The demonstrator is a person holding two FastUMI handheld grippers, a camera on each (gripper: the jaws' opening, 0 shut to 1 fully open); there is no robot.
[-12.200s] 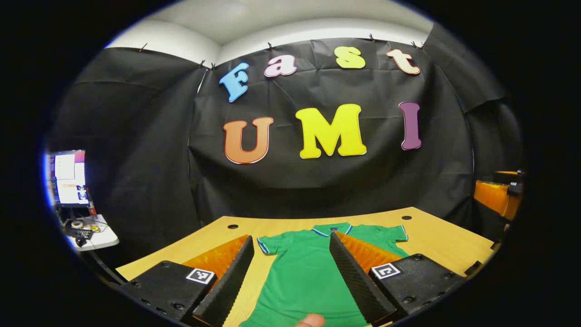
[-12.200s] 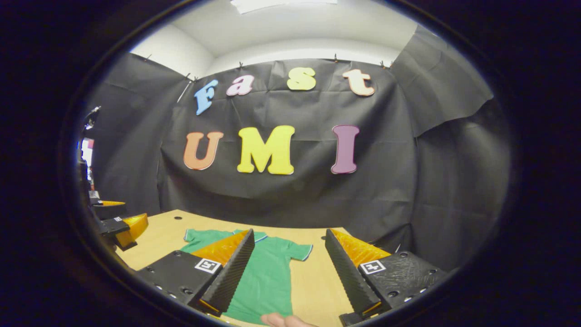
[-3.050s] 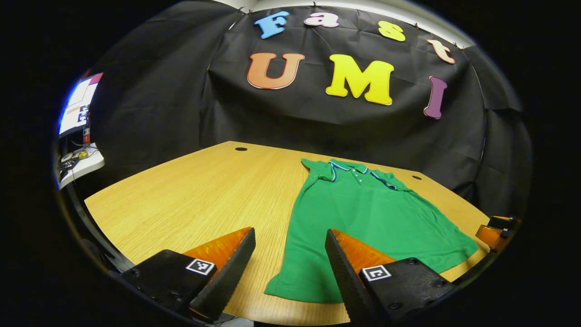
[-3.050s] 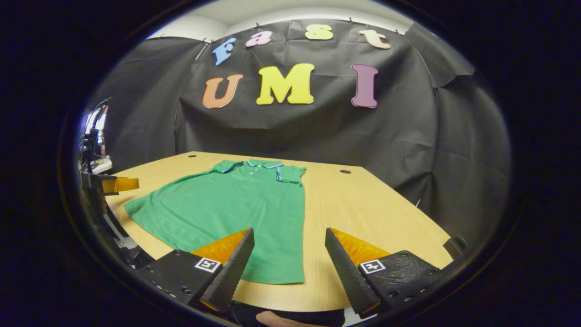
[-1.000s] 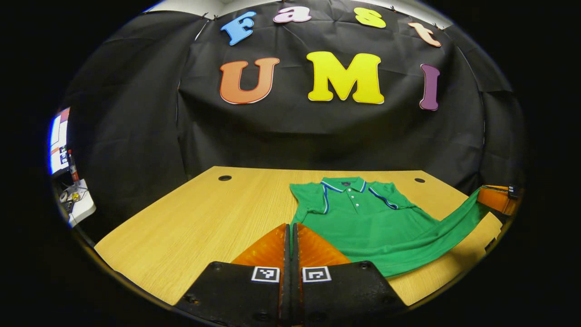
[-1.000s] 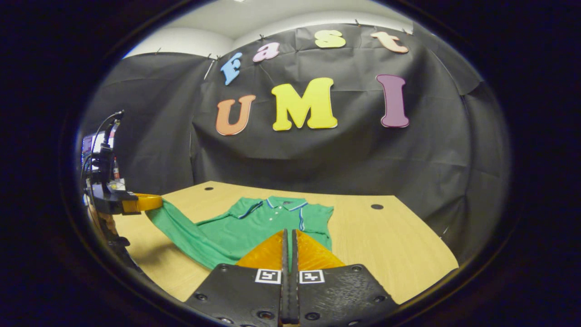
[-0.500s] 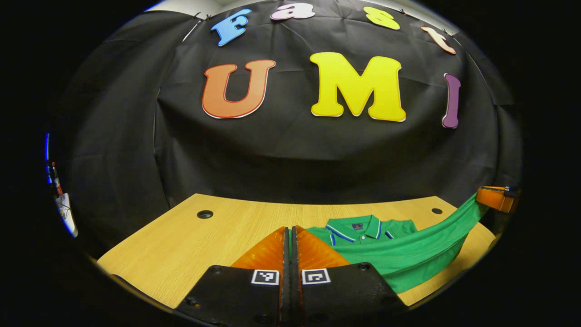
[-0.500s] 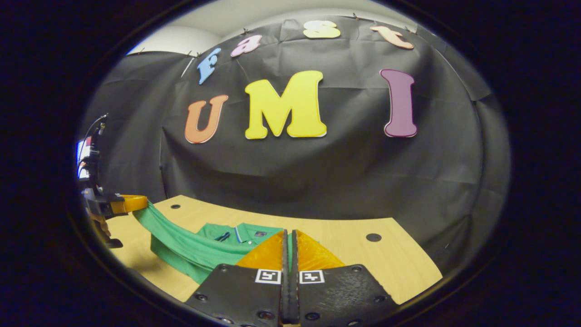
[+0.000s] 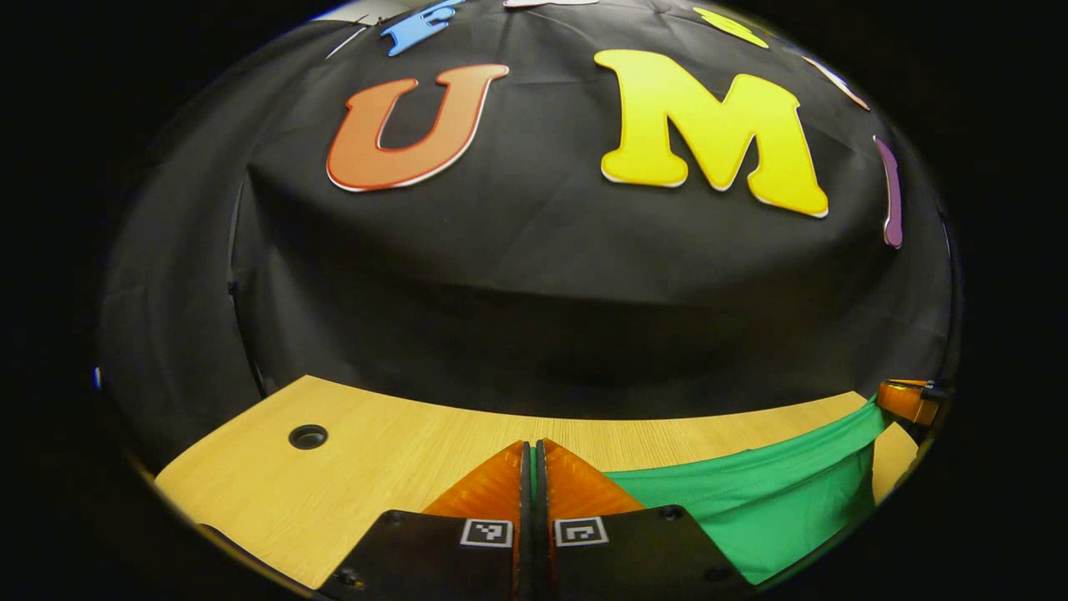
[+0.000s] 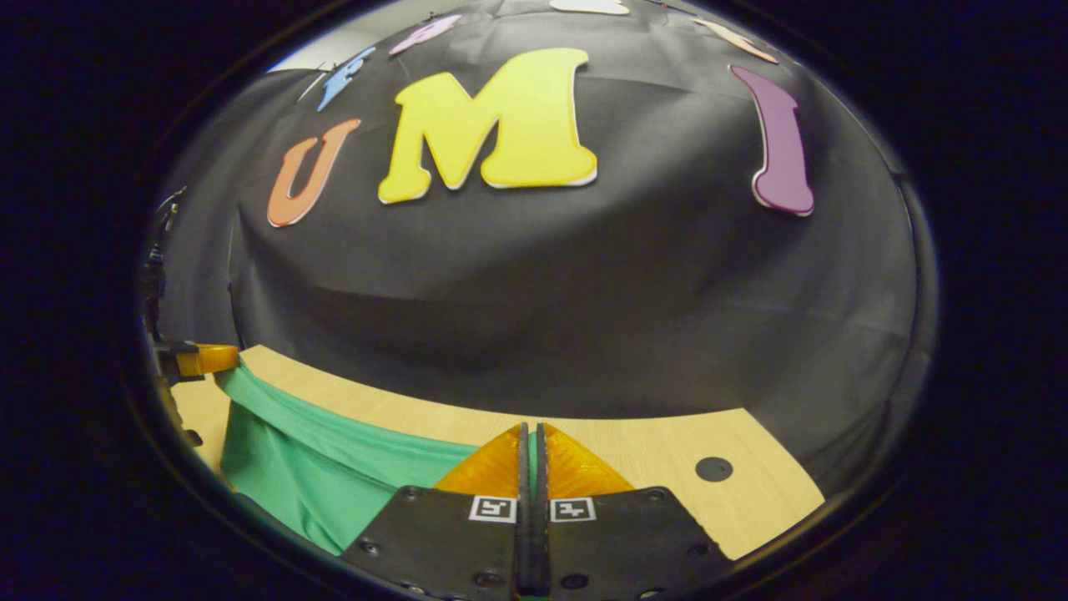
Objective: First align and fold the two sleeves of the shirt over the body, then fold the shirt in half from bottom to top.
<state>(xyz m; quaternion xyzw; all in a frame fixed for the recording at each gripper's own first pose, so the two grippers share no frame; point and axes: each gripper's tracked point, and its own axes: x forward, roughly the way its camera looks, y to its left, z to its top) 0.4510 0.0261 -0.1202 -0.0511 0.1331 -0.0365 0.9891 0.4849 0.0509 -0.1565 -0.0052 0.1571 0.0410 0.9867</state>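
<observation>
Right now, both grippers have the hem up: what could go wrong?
1. The shirt hangs slack between the left gripper and right gripper, so the fold may land crooked.
2. Each grips only a thin edge, which might slip.
3. The collar is hidden, so alignment is blind.

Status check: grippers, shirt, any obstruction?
Left gripper shut on shirt hem; right gripper likewise. Hem lifted over table. Nothing in the way.
</observation>
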